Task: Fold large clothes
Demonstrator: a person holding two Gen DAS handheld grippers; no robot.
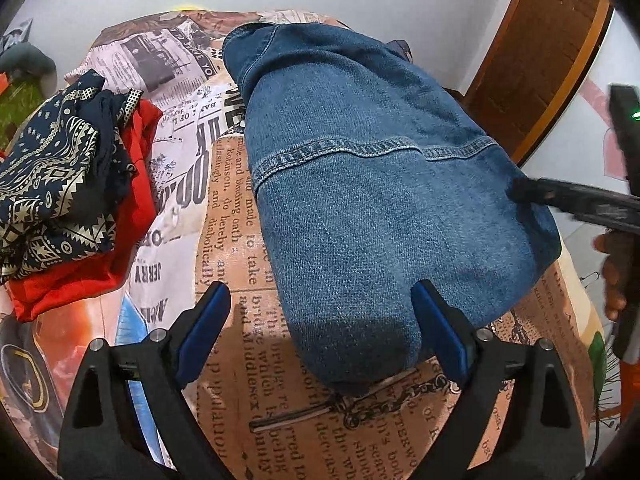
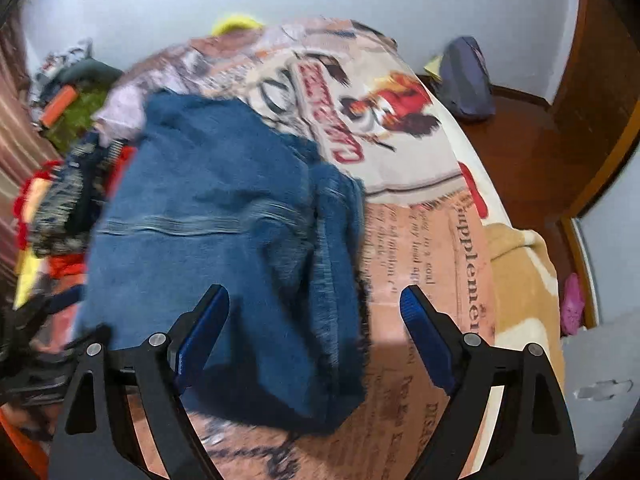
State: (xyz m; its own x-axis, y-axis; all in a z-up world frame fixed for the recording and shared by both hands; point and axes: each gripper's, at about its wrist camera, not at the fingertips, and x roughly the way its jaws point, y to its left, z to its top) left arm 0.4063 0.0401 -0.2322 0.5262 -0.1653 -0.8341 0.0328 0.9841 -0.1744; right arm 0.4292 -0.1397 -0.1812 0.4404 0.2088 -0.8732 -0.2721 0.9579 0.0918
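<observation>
A blue denim garment lies folded into a long block on a bed with a newspaper-print sheet. My left gripper is open and empty, its jaws wide apart just above the garment's near end. My right gripper is open and empty above the same denim, over its right edge; this view is motion-blurred. The right gripper's finger also shows at the right edge of the left wrist view, touching or hovering at the denim's right side.
A pile of a navy patterned cloth on a red cloth lies at the left of the bed. A wooden door frame and a brown floor lie to the right. A tan blanket hangs at the bed's right edge.
</observation>
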